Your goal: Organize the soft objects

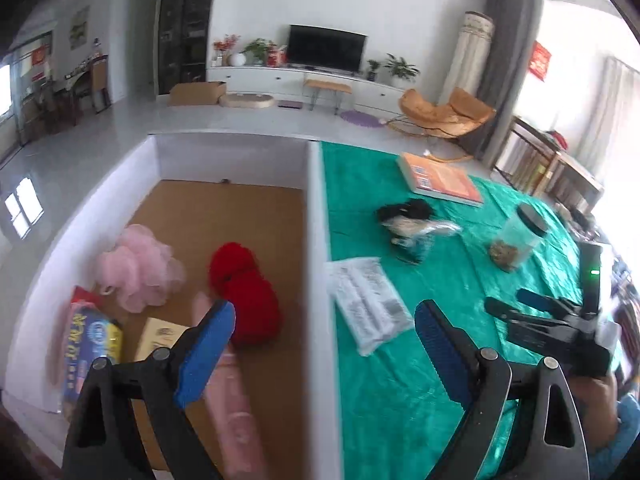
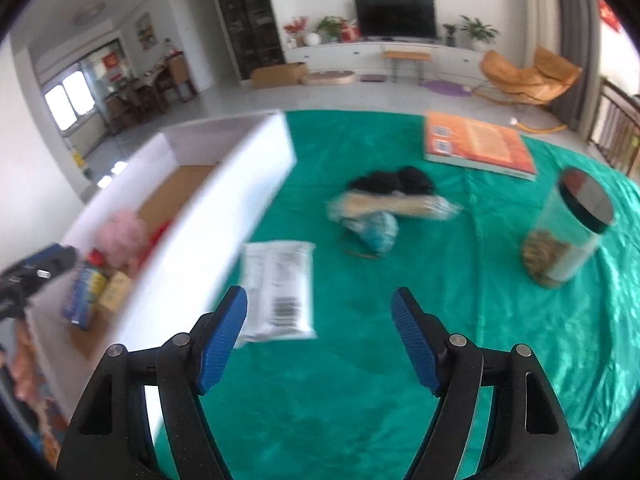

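Green worktop (image 2: pixel 360 380) bare ahead of right fingers (image 2: pixel 416 344); white box wall (image 2: pixel 224 220) blocks left; packet (image 2: pixel 280 288) beside it.

Green cloth (image 2: pixel 400 360) covering the bench: glossy, satin-like. White box (image 1: pixel 316 240): smooth matt walls, brown cardboard floor. Inside the box: fuzzy red yarn (image 1: pixel 244 296), pink mesh puff (image 1: pixel 136 268). Jar (image 2: pixel 568 232): clear plastic.

Pink item (image 1: pixel 236 396) blurred, cut off below.
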A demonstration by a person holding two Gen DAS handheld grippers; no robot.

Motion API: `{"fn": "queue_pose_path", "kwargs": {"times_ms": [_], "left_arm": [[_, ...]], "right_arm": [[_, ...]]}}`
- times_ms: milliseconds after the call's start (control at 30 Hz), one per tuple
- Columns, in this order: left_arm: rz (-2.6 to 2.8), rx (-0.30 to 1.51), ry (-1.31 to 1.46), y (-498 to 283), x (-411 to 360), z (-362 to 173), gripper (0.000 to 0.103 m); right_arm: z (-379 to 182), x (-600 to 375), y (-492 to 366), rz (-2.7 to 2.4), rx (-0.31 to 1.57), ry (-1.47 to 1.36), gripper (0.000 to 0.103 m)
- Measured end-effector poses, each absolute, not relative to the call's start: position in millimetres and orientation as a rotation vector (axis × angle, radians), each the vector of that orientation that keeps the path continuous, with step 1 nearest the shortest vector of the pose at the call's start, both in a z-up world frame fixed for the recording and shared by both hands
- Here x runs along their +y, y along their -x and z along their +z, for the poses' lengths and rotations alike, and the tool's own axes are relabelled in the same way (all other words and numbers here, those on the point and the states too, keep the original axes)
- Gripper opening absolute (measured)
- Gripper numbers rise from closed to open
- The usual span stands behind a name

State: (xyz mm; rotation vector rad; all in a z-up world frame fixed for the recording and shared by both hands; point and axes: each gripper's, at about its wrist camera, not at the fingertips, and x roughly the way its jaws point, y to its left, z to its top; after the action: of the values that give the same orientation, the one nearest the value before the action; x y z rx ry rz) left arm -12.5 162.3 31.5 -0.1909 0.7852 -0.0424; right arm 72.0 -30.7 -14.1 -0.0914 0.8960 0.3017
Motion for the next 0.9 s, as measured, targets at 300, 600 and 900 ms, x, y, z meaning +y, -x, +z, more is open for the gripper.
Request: {"fn": "queue_pose_path", "kwargs": {"times_ms": [300,600,900], "left_arm": [[-0.278,0.995,0.061,-21,9,-66,0.096],[-0.227,0.932,-0.108,-46,-24,-107,0.102],[-0.23,0.936,-0.103,-48,-23,-108,0.103]], "right_arm": [[-78,-150,-53,-0.081,0.903,0.014,0.077],[-79,-164,-46,-0.083,0.886,-0.041,0.081],[-83,-161,-43,-0.075,0.887,-0.04,0.083]]}}
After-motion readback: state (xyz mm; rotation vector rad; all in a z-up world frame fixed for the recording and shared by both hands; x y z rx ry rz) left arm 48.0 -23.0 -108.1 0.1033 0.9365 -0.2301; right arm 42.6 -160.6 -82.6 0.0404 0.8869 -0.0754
